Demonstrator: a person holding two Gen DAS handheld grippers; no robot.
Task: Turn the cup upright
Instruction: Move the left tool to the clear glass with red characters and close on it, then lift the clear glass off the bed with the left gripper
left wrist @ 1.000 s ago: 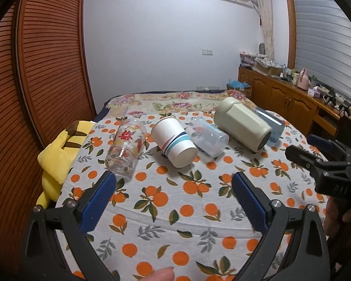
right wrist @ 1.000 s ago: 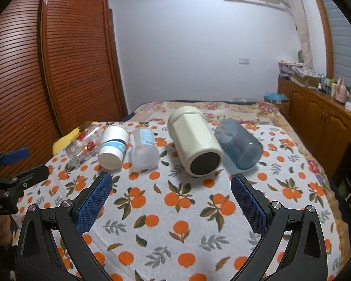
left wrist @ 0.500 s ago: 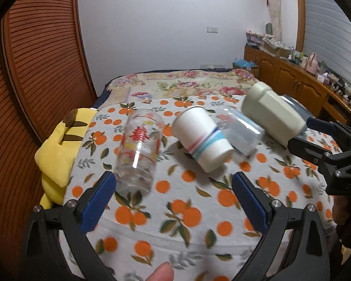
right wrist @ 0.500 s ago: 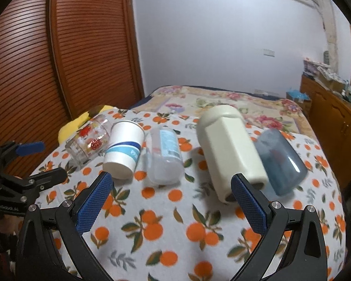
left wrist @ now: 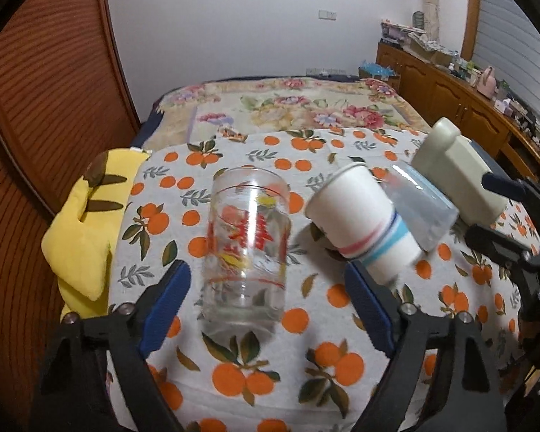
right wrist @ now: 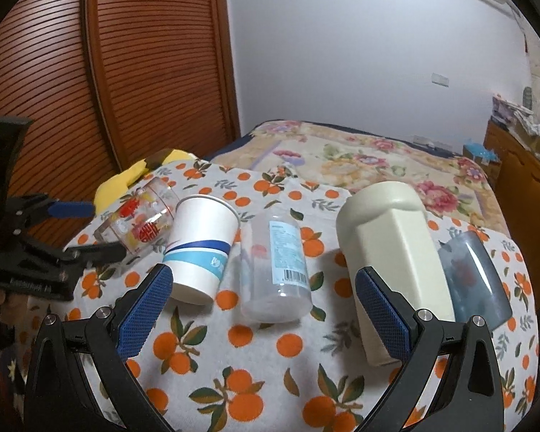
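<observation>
Left wrist view: blue ribbed fingers (left wrist: 165,298) of the left gripper (left wrist: 266,302), spread wide and empty, now straddle the glass (left wrist: 246,244), which a second ago lay farther off at 11 o'clock; a grasp looks imminent. The glass is smooth, clear, cylindrical, printed in red, lying on its side. At 1 o'clock lies a tapered paper cup (left wrist: 360,223). Right gripper (right wrist: 262,306), likewise released, faces a clear plastic bottle (right wrist: 275,266) and beige jug (right wrist: 392,252) on the orange-print cloth (right wrist: 262,360) of the table.
</observation>
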